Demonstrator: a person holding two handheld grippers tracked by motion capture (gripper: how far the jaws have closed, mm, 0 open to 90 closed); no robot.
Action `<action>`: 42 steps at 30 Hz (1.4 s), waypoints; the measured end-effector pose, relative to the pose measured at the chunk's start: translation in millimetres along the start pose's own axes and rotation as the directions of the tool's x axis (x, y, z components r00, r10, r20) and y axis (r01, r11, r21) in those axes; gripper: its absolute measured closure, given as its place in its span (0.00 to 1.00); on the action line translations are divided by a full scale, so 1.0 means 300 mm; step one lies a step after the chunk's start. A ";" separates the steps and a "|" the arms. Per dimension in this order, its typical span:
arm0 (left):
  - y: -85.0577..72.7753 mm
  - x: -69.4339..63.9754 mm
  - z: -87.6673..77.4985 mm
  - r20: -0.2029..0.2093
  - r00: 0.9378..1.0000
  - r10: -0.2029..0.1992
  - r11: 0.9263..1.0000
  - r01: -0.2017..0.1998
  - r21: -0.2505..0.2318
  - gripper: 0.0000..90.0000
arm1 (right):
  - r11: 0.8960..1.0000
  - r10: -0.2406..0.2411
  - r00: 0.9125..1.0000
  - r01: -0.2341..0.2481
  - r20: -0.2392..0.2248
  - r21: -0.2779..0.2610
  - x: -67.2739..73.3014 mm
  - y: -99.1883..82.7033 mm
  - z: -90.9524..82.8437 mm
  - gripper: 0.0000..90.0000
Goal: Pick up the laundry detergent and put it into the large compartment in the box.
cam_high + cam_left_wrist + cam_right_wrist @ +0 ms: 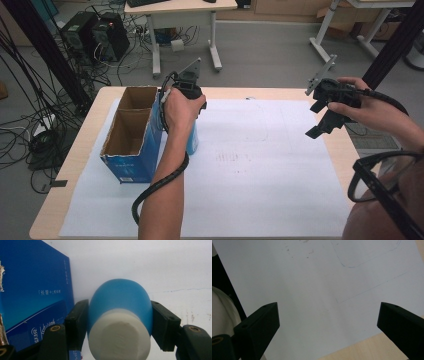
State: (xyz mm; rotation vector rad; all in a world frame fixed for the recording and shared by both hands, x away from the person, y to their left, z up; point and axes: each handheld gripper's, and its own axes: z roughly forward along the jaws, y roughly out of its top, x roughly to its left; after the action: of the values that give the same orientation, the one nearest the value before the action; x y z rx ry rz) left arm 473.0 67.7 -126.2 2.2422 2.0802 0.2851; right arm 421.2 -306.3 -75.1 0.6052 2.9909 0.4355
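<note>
Blue bottle (120,302) with white cap (119,336) sits pinched between left gripper (119,325) jaws, both pads pressed on its sides. Bottle stands upright on white paper sheet (260,165), just beside the blue cardboard box (131,150), on the box's right side. Box top is open, two compartments. Right gripper (325,122) hangs above the sheet, well apart from the box, jaws spread wide, nothing between them.

Even, soft indoor light, faint shadows, pale paper slightly washed out, close bottle cap soft, mild graininess
</note>
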 end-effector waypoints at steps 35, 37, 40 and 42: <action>-0.120 0.040 -0.341 -0.005 1.000 0.007 0.994 -0.007 -0.109 0.43 | 0.999 -0.033 0.999 0.033 0.008 -0.013 0.047 0.017 -0.018 0.05; -0.129 0.042 -0.373 -0.010 1.000 0.004 0.993 -0.005 -0.121 0.43 | 0.999 -0.040 0.999 0.040 0.007 -0.018 0.052 0.022 -0.017 0.05; -0.143 0.044 -0.429 -0.016 1.000 0.005 0.991 -0.007 -0.135 0.43 | 0.999 -0.048 0.999 0.048 0.005 -0.014 0.056 0.030 -0.015 0.05; -0.157 0.053 -0.482 -0.017 1.000 0.002 0.988 -0.004 -0.152 0.43 | 0.999 -0.049 0.999 0.049 0.005 -0.015 0.059 0.034 -0.016 0.05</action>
State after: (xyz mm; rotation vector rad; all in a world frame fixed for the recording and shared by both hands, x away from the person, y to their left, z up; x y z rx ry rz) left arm 401.5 76.4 8.7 2.1623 1.9890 0.4485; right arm 408.0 -291.4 -67.7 0.5292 2.9883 0.4523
